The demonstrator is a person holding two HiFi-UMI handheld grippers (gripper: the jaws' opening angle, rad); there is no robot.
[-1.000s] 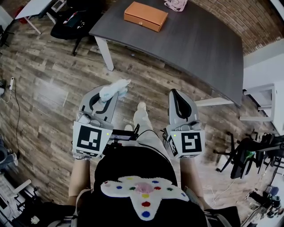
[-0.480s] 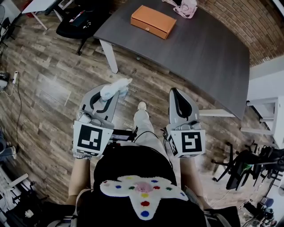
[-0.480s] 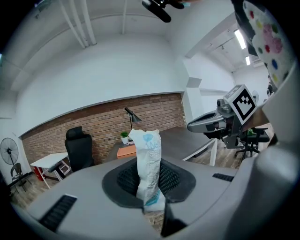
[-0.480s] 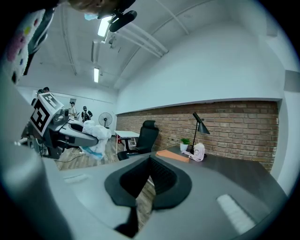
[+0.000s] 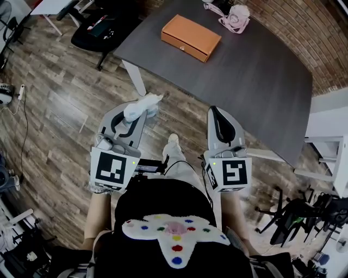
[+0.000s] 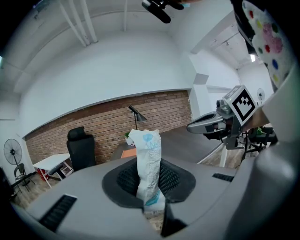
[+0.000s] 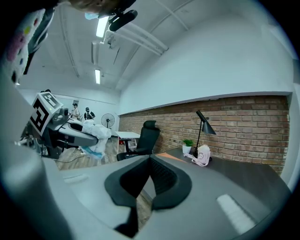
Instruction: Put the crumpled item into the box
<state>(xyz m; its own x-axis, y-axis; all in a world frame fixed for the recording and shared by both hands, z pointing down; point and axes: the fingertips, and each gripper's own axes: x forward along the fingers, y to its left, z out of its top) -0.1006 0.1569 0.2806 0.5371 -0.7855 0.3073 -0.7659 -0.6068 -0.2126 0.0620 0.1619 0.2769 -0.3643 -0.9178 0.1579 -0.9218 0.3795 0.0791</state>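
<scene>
The crumpled item [image 5: 138, 108], a white wrapper with blue print, is pinched in my left gripper [image 5: 145, 104], which is shut on it and held over the wooden floor. In the left gripper view the crumpled item [image 6: 149, 161] stands upright between the dark pads. The orange box [image 5: 190, 37] lies closed on the dark grey table [image 5: 255, 70], ahead of both grippers and well apart from them. My right gripper [image 5: 213, 112] is shut and holds nothing; its tips meet in the right gripper view [image 7: 150, 159], with the orange box [image 7: 166, 156] just beyond.
A pink object [image 5: 235, 16] lies at the table's far edge near the brick wall, beside a black desk lamp [image 7: 204, 117]. A black office chair [image 5: 100, 24] stands left of the table. White table legs [image 5: 136, 79] stand ahead. Chairs and cables crowd the lower right.
The table and the orange box have drawn closer and lower in the head view as the person walks towards them. Both grippers keep the same pose, the left still shut on the wrapper.
</scene>
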